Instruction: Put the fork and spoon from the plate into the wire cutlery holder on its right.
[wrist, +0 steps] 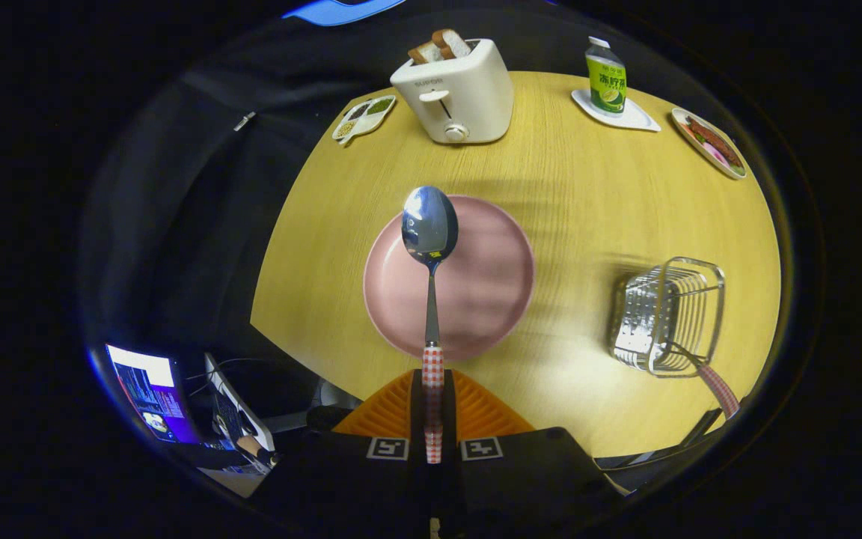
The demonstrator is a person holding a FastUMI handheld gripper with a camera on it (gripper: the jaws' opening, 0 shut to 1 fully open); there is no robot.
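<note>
While my gripper (432, 408) hangs above the wooden table (588, 187), its fingers are pressed together on the checked handle of the spoon (430, 247), whose bowl points forward over the bare pink plate (491, 284). To the right of the plate stands the wire cutlery holder (667, 314); a checked handle sticks out of it toward me (probably the fork (715, 385), though its head is hidden). Beyond the plate sits a toaster (457, 93) with bread in it.
</note>
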